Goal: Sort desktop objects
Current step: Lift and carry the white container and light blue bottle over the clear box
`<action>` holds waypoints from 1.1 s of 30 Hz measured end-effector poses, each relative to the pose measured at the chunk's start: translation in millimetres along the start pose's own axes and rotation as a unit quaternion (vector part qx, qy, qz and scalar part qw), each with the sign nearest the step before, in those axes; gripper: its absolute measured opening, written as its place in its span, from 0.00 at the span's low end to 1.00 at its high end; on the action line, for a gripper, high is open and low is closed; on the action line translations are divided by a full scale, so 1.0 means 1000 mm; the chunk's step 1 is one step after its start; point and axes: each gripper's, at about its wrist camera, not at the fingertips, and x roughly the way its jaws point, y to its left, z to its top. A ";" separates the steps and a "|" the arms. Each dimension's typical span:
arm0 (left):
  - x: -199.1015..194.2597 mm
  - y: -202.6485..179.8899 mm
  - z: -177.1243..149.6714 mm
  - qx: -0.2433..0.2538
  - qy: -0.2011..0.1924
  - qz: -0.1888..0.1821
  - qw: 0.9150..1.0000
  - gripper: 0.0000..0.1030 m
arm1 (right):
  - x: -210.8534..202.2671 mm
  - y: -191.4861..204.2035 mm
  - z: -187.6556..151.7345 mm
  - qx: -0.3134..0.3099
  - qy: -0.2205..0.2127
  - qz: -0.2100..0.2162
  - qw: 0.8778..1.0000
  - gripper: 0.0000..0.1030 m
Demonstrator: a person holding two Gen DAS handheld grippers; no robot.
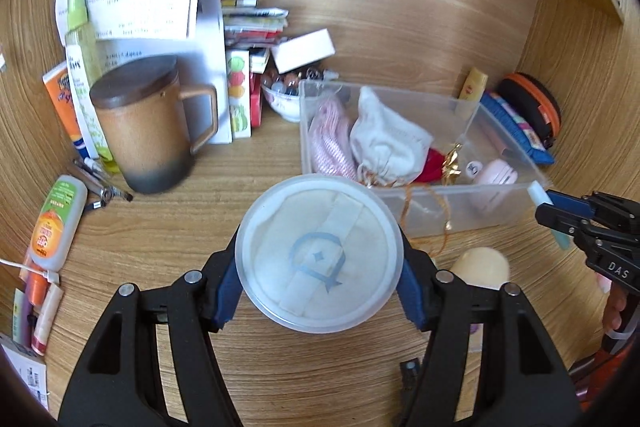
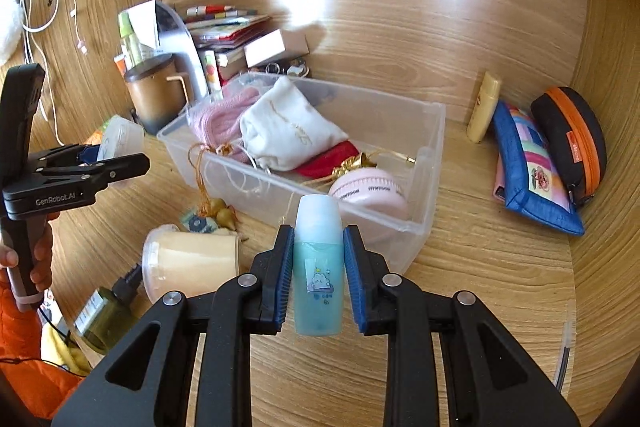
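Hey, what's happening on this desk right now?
A person is sorting desk clutter with tongs in each hand. The left tongs grip a round translucent puff container; the right tongs grip a small blue liquid bottle. Both are held near the clear plastic bin, which already holds pouches.

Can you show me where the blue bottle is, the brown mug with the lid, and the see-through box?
blue bottle (image 2: 319, 267): right wrist view, on its sticker, between the right gripper's fingers.
brown mug (image 1: 148, 123): left wrist view, on its side below the lid.
see-through box (image 2: 430, 147): right wrist view, on its right end wall.
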 end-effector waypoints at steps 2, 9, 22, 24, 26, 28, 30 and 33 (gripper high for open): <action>-0.004 -0.001 0.004 0.001 -0.007 -0.004 1.000 0.63 | -0.004 0.001 0.003 -0.001 -0.008 -0.001 1.000 0.22; -0.011 -0.008 0.014 0.007 -0.024 -0.020 0.999 0.63 | -0.004 0.003 0.016 -0.008 -0.018 0.001 1.000 0.22; -0.003 -0.005 0.038 0.011 -0.029 -0.036 0.999 0.63 | 0.006 0.010 0.044 -0.025 -0.035 0.012 0.999 0.22; 0.000 -0.005 0.042 0.012 -0.030 -0.038 0.999 0.63 | 0.008 0.009 0.049 -0.022 -0.038 0.017 0.999 0.22; 0.001 -0.005 0.046 0.013 -0.031 -0.041 0.999 0.63 | 0.009 0.008 0.055 -0.021 -0.041 0.019 0.999 0.22; 0.003 -0.006 0.050 0.015 -0.032 -0.044 0.998 0.63 | 0.012 0.007 0.061 -0.021 -0.042 0.022 0.999 0.22; 0.005 -0.007 0.053 0.016 -0.032 -0.045 0.998 0.63 | 0.016 0.007 0.065 -0.022 -0.042 0.023 0.999 0.22; 0.010 -0.008 0.058 0.016 -0.031 -0.051 0.998 0.63 | 0.023 0.007 0.070 -0.022 -0.038 0.025 0.999 0.22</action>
